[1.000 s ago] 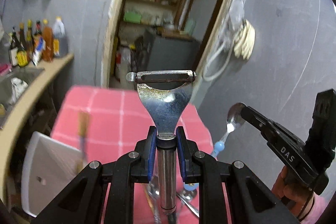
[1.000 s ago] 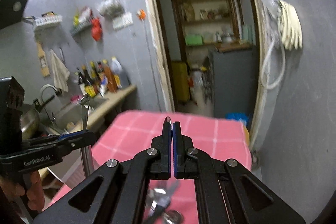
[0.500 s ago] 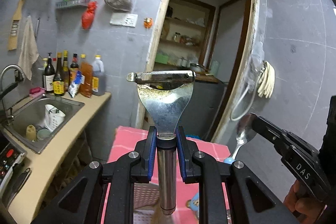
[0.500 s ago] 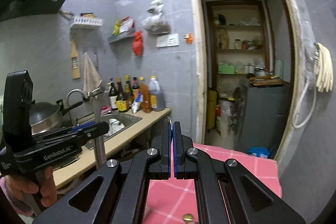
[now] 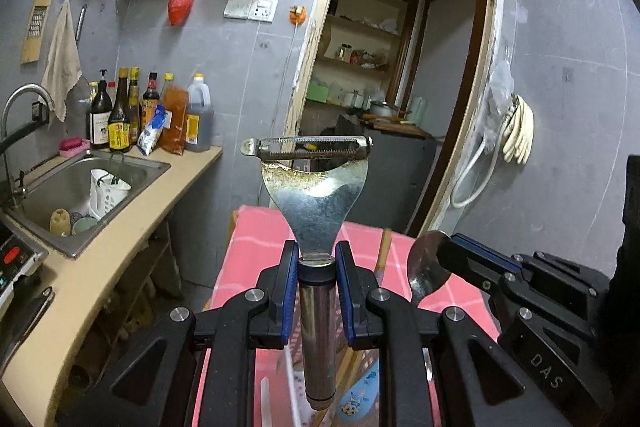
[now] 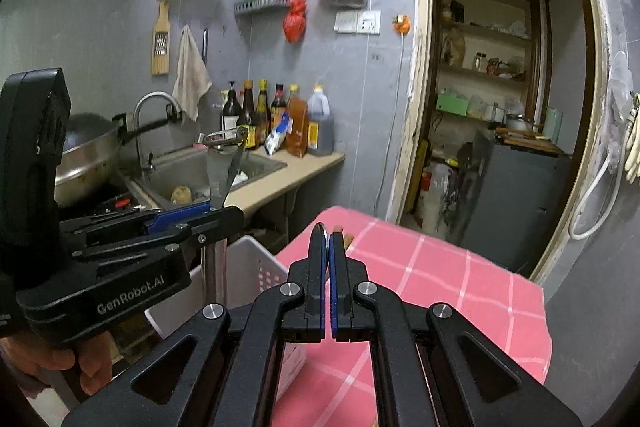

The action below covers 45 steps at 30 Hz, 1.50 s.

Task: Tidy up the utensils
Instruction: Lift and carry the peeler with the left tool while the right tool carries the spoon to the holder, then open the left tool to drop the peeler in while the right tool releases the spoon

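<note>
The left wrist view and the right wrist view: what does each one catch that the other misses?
Only the left wrist view shows the spoon's bowl in the right hand-held gripper, and the peeler's blade face on. Only the right wrist view shows the wok and a hand under the left hand-held gripper. Both show the sink, the bottles, the pink tablecloth and the doorway.

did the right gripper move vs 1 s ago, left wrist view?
Yes. The right gripper, shut on the spoon, sits lower and closer, now over the pink tablecloth instead of the grey wall.
</note>
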Available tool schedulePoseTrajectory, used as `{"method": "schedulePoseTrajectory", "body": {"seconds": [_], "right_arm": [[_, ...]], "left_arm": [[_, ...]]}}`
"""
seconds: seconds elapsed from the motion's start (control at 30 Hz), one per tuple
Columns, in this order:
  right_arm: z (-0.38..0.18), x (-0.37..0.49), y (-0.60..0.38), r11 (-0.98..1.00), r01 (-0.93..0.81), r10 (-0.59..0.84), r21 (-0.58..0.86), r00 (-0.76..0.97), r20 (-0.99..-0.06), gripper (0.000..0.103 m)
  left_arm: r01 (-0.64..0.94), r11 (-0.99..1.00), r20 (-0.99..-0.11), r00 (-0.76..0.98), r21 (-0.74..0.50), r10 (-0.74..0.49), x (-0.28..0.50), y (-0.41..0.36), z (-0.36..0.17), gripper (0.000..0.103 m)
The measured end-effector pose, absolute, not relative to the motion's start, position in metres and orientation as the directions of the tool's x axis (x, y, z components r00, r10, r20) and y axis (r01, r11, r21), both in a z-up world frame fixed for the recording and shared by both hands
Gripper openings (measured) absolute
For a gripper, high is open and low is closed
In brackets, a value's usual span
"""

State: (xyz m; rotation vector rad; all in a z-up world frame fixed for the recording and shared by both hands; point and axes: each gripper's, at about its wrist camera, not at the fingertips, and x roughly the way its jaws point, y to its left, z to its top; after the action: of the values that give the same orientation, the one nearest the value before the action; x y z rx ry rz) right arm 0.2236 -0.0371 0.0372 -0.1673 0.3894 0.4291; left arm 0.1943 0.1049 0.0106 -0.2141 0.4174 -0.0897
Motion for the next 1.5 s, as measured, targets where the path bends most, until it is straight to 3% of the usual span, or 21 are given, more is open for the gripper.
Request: {"method": "schedulePoseTrajectory", "body": {"seconds": [0.57, 0.77, 0.87, 0.9, 1.07, 1.2, 1.27, 1.33, 1.43, 1.5], "right_arm": [[0.003, 0.236, -0.041, 0.888, -0.457, 0.416, 0.054, 0.749, -0.516, 0.004], [0.010, 0.233, -0.046, 0.892, -0.446, 0.417, 0.066, 0.759, -0.500, 0.004], [0.014, 0.231, -0.054, 0.900, -0.429, 0.409, 0.076, 0.770, -0.489, 0.004], [0.015, 0.231, -0.056, 0.903, -0.423, 0.405, 0.078, 0.774, -0.486, 0.004], [0.019, 0.232, -0.065, 0.910, -0.406, 0.395, 0.087, 0.783, -0.480, 0.004], [0.021, 0.229, -0.070, 0.914, -0.396, 0.390, 0.092, 0.790, -0.473, 0.004], [0.022, 0.227, -0.074, 0.917, -0.388, 0.386, 0.098, 0.796, -0.467, 0.004], [0.022, 0.224, -0.079, 0.922, -0.373, 0.378, 0.105, 0.804, -0.460, 0.012], [0.024, 0.217, -0.093, 0.933, -0.338, 0.356, 0.121, 0.826, -0.437, 0.046], [0.025, 0.210, -0.107, 0.943, -0.306, 0.332, 0.129, 0.847, -0.415, 0.049]], "left_arm": [[0.104, 0.958, -0.464, 0.858, -0.267, -0.222, 0.193, 0.118, -0.004, 0.019], [0.117, 0.960, -0.490, 0.840, -0.255, -0.233, 0.194, 0.116, -0.004, 0.031], [0.125, 0.959, -0.505, 0.829, -0.252, -0.241, 0.193, 0.115, -0.005, 0.043], [0.131, 0.960, -0.503, 0.830, -0.246, -0.242, 0.191, 0.114, -0.004, 0.052], [0.128, 0.964, -0.527, 0.816, -0.233, -0.236, 0.191, 0.111, -0.006, 0.055], [0.114, 0.963, -0.522, 0.821, -0.246, -0.231, 0.185, 0.113, -0.004, 0.069], [0.109, 0.962, -0.512, 0.828, -0.252, -0.228, 0.181, 0.113, -0.001, 0.070], [0.105, 0.962, -0.505, 0.833, -0.252, -0.224, 0.178, 0.111, 0.003, 0.074], [0.105, 0.962, -0.482, 0.849, -0.252, -0.219, 0.173, 0.104, 0.012, 0.085], [0.111, 0.962, -0.462, 0.860, -0.248, -0.218, 0.171, 0.097, 0.018, 0.091]]}}
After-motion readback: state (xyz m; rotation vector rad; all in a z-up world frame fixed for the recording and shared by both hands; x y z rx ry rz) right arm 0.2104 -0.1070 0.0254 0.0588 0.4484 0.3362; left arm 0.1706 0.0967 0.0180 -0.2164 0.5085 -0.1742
